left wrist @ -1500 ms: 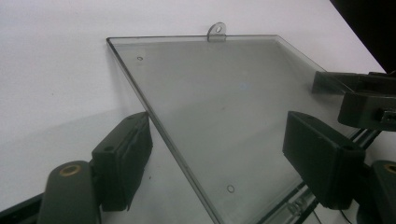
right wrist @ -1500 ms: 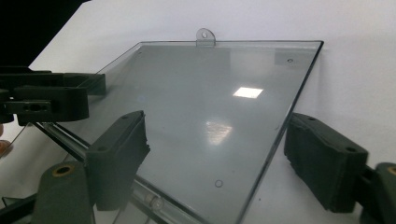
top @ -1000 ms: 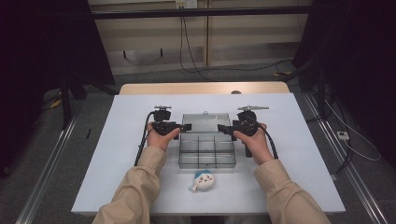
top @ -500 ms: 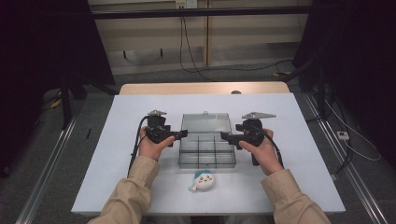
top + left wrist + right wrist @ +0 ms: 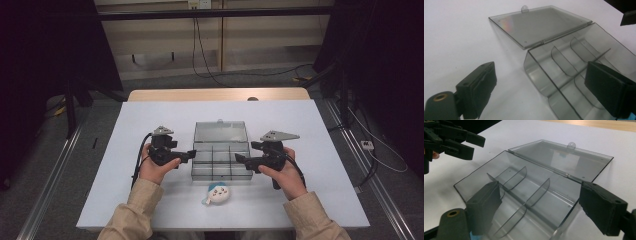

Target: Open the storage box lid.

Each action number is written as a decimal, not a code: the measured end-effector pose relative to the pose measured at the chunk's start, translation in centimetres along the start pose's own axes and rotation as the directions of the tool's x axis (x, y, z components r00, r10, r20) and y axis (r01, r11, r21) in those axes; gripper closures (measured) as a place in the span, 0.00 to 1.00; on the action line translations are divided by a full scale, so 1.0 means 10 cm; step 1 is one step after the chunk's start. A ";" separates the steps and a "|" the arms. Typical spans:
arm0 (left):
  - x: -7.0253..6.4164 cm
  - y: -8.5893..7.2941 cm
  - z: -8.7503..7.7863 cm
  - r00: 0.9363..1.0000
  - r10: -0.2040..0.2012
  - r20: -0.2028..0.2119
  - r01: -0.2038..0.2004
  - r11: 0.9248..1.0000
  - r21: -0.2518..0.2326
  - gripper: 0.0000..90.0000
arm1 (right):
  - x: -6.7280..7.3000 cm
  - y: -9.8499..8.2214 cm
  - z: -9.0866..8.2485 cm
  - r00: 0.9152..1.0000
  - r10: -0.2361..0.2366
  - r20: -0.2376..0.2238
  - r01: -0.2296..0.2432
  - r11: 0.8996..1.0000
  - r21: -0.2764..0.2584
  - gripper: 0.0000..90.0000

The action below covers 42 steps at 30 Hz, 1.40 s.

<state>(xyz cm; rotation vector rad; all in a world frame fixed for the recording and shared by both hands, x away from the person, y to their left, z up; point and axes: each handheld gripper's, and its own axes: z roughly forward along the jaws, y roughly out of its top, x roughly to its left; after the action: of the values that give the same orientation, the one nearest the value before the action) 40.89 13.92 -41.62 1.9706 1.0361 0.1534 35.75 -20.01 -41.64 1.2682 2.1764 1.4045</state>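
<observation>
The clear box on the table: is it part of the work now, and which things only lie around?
In the work:
- clear divided box, lid open and lying flat
- left gripper and right gripper, both open, one at each side of it

Probably lying about:
- small plush toy, untouched, on the table in front of the box

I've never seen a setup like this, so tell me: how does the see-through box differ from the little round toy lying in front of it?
The clear box is angular, smoky-transparent plastic; the toy is round, opaque and mostly white with blue.
The box is the larger; the toy is much smaller.
The box lies open, lid folded back, its compartments empty; the toy has no opening that I can see.
The box sits between the left gripper and right gripper; the toy lies nearer the person.
Both rest on the white table, held by neither gripper.
</observation>
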 end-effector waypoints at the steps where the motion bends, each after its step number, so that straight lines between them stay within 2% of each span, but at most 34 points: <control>1: 0.00 -0.02 -0.02 1.000 0.016 -0.002 -0.016 1.000 0.002 0.11 | 0.02 -0.01 -0.01 1.000 -0.006 -0.003 0.006 1.000 0.000 0.19; 5: 0.01 -0.10 -0.11 1.000 0.025 0.006 -0.025 1.000 -0.009 0.10 | 0.07 -0.04 -0.05 0.999 -0.015 -0.029 0.015 1.000 0.001 0.18; 15: 0.03 -0.31 -0.25 0.996 0.081 0.022 -0.081 0.997 -0.002 0.08 | 0.21 -0.15 -0.13 0.995 -0.055 -0.080 0.055 0.998 -0.002 0.17; 22: -0.01 -0.38 -0.31 0.994 0.102 0.035 -0.102 0.995 -0.006 0.07 | 0.27 -0.20 -0.15 0.992 -0.083 -0.100 0.084 0.996 0.009 0.16; 24: -0.02 -0.40 -0.32 0.992 0.123 0.031 -0.123 0.992 -0.002 0.07 | 0.28 -0.22 -0.16 0.990 -0.088 -0.110 0.090 0.996 0.013 0.16; 28: -0.01 -0.44 -0.35 0.991 0.123 0.044 -0.123 0.992 -0.005 0.07 | 0.32 -0.23 -0.18 0.987 -0.095 -0.131 0.097 0.995 0.006 0.16; 31: 0.02 -0.47 -0.37 0.991 0.127 0.039 -0.127 0.992 -0.004 0.07 | 0.34 -0.24 -0.18 0.980 -0.092 -0.175 0.094 0.996 0.002 0.16; 42: 0.06 -0.53 -0.46 0.992 0.117 0.050 -0.117 0.993 -0.008 0.07 | 0.45 -0.28 -0.14 0.963 -0.158 -0.218 0.166 0.986 0.019 0.20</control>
<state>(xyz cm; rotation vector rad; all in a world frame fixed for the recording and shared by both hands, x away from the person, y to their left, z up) 35.95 18.68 -42.96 2.0208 0.8871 0.1692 30.75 -17.78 -42.21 0.9606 2.3962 1.5022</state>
